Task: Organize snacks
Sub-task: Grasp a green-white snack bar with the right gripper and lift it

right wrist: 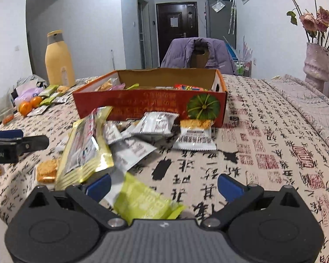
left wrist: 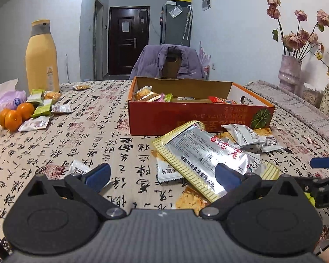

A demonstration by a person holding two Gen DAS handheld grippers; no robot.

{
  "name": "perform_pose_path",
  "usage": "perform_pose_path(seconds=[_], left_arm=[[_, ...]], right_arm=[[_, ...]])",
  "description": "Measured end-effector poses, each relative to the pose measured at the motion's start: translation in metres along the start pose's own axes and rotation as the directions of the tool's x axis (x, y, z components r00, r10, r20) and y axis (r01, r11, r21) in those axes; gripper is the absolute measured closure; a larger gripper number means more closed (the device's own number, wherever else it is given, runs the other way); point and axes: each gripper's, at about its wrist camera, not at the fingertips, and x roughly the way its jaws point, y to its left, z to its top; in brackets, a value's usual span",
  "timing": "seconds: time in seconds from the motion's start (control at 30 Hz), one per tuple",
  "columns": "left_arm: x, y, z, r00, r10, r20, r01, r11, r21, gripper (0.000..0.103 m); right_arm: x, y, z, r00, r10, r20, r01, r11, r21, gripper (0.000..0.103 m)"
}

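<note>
An open orange cardboard box with several snack packets inside stands mid-table. In front of it lies a pile of packets: a large silver and gold bag, small silver packets and orange cracker packs. My left gripper is open, low over the table, its right finger at the large bag's near edge. My right gripper is open, with a blurred green packet lying between its fingers, not held.
More snack packets and oranges lie at the table's left by a tall yellow bottle and a tissue pack. Flower vases stand at the right. A chair with a purple jacket is behind the box.
</note>
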Motion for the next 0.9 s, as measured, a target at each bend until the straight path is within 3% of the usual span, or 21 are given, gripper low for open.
perform_pose_path(seconds=[0.43, 0.47, 0.53, 0.63, 0.73, 0.9], left_arm=[[-0.004, -0.001, 0.000, 1.000, -0.020, -0.003, 0.020, 1.000, -0.005, 0.000], [-0.004, -0.001, 0.000, 1.000, -0.018, -0.003, 0.018, 1.000, -0.005, 0.000], [-0.004, 0.000, 0.000, 1.000, -0.015, -0.005, 0.015, 1.000, -0.007, 0.000], [-0.002, 0.002, -0.001, 1.000, -0.012, -0.013, 0.012, 1.000, -0.014, 0.000], [-0.002, 0.002, -0.001, 1.000, -0.014, -0.016, 0.014, 1.000, -0.019, 0.000], [-0.001, 0.002, -0.002, 1.000, -0.015, -0.019, 0.014, 1.000, -0.017, 0.000]], right_arm=[[0.030, 0.030, 0.000, 0.997, 0.039, -0.068, -0.049, 0.985, -0.166, 0.002], [0.031, 0.028, 0.000, 0.996, 0.056, -0.066, -0.066, 0.986, -0.155, 0.005], [0.031, 0.023, 0.001, 0.993, 0.104, -0.060, -0.110, 0.986, -0.122, 0.026], [0.026, 0.020, 0.000, 0.994, 0.104, -0.046, -0.109, 0.986, -0.125, 0.049], [0.020, 0.012, -0.001, 0.996, 0.081, -0.040, -0.084, 0.991, -0.106, 0.064], [0.013, -0.005, -0.005, 0.999, 0.019, -0.027, -0.020, 0.999, -0.045, 0.067]])
